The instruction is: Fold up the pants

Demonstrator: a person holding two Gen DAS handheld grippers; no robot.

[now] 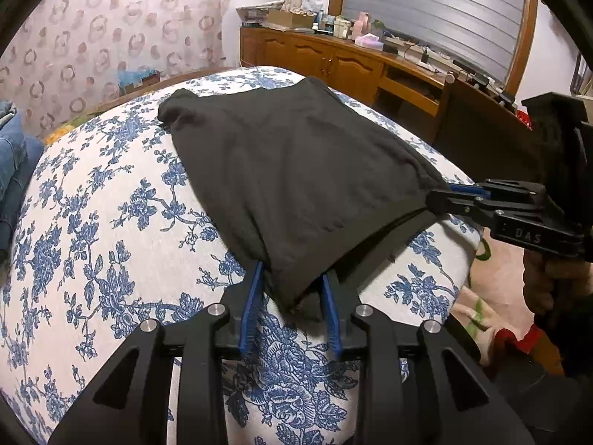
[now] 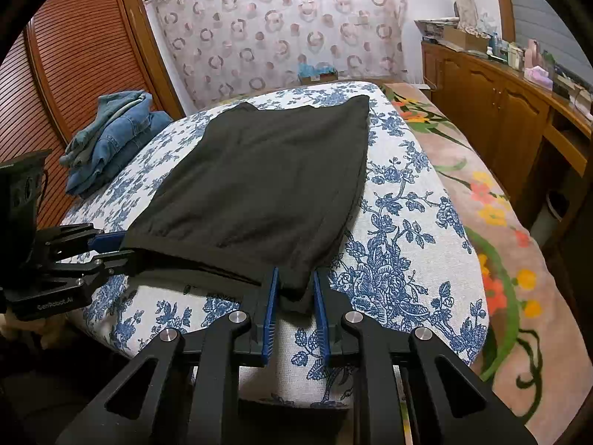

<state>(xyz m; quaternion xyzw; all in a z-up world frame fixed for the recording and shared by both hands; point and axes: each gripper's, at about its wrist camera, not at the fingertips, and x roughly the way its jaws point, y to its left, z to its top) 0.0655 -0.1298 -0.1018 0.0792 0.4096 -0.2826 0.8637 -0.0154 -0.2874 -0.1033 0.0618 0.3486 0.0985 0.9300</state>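
Black pants (image 1: 289, 163) (image 2: 267, 178) lie folded into a flat rectangle on a bed with a blue-flowered cover (image 1: 111, 222) (image 2: 400, 222). My left gripper (image 1: 292, 270) (image 2: 115, 248) stands at the near left corner of the pants. Its blue pads are apart, with the cloth corner loose between them, so it is open. My right gripper (image 2: 294, 274) (image 1: 441, 194) is at the near right corner, and its pads press on the cloth from both sides. The near hem sags a little between the two corners.
A pile of blue jeans (image 2: 111, 137) (image 1: 11, 155) sits on the bed's far left. A wooden cabinet (image 1: 333, 63) (image 2: 500, 111) with clutter on top runs along the right. A flowered pink blanket (image 2: 481, 185) lies beside the cover. A person's hand (image 1: 556, 278) holds the right gripper.
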